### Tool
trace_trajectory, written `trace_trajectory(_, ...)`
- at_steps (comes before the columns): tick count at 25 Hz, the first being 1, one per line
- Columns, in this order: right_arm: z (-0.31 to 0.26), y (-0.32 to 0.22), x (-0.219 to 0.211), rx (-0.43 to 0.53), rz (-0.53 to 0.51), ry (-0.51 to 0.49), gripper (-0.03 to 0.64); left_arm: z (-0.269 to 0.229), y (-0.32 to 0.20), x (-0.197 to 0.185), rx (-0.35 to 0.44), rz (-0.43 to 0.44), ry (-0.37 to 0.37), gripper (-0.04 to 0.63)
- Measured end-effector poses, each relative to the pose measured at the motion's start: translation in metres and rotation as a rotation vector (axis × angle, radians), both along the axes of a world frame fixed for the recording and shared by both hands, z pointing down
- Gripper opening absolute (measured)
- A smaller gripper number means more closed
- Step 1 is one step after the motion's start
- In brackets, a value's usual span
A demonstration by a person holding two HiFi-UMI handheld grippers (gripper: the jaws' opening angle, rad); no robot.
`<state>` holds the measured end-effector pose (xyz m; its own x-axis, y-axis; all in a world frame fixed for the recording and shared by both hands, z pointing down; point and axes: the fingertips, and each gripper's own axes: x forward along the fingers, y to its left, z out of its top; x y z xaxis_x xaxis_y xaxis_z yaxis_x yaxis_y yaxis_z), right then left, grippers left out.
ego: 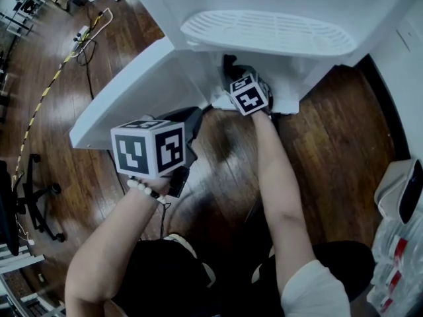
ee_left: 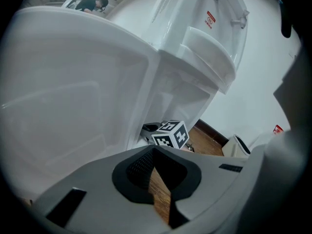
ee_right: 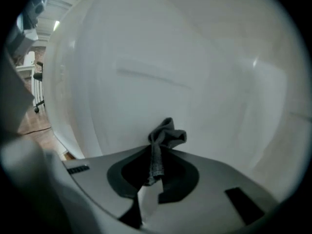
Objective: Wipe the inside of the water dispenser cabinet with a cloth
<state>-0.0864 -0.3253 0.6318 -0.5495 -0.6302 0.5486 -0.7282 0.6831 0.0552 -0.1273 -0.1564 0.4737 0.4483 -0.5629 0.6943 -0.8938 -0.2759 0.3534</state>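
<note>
Seen from above, the white water dispenser [ego: 264, 32] stands with its lower cabinet door [ego: 125, 91] swung open to the left. My right gripper [ego: 231, 68] reaches into the cabinet opening, its tips mostly hidden in the head view. In the right gripper view it [ee_right: 157, 152] is shut on a grey cloth [ee_right: 165, 135], bunched up close to the white inner wall [ee_right: 185, 72]. My left gripper [ego: 197, 116] hangs outside beside the open door. Its jaws [ee_left: 155, 152] are shut with nothing in them, and the door panel [ee_left: 73, 96] fills that view's left.
Dark wooden floor [ego: 317, 150] surrounds the dispenser. Cables [ego: 86, 38] trail across it at the upper left and a chair base [ego: 39, 203] stands at the left edge. A white bin [ego: 400, 190] and packaged goods [ego: 396, 256] sit at the right.
</note>
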Motion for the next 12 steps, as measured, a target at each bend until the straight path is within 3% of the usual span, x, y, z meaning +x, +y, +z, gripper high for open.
trace_trajectory(4,-0.037,-0.006,0.007,0.111,0.063,-0.152,0.035,-0.001,-0.002,0.0,0.007,0.005,-0.008,-0.003)
trace_trajectory(9,-0.094,-0.02,0.016,0.352,0.059,-0.085,0.035,-0.001,-0.001,0.002,0.01,0.007,-0.005,-0.003)
trace_trajectory(12,-0.132,-0.023,0.011,0.452,0.027,-0.111,0.035,0.0,-0.001,0.001,0.003,-0.002,-0.001,-0.002)
